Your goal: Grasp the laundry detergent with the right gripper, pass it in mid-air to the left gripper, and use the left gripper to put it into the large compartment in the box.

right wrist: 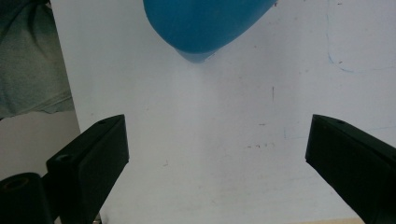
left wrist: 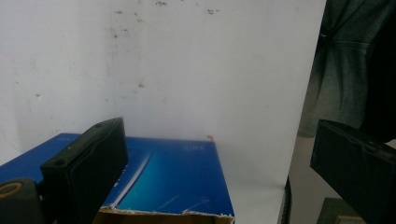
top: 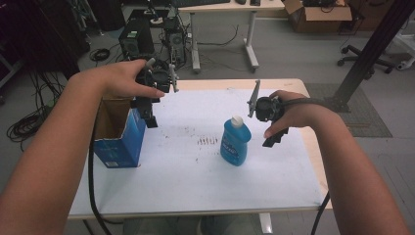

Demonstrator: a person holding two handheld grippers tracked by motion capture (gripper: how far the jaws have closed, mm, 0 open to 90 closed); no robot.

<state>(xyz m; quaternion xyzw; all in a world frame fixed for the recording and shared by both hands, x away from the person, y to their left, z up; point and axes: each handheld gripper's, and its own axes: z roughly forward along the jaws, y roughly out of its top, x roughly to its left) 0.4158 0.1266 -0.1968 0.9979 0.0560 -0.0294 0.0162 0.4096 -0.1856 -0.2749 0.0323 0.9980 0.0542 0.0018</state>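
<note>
- Blue bottle (top: 235, 143), white cap on, stands upright on the white table cover (top: 195, 176), near the centre of the cover.
- Right gripper (top: 274, 139) hangs just right of the bottle, apart from it; jaws spread wide, holding nothing.
- Open blue carton (top: 120, 139) stands well left of the bottle, at the cover's left edge.
- Left gripper (top: 149, 120) hovers above the carton's right rim, farther back than the bottle; jaws spread, empty.
</note>
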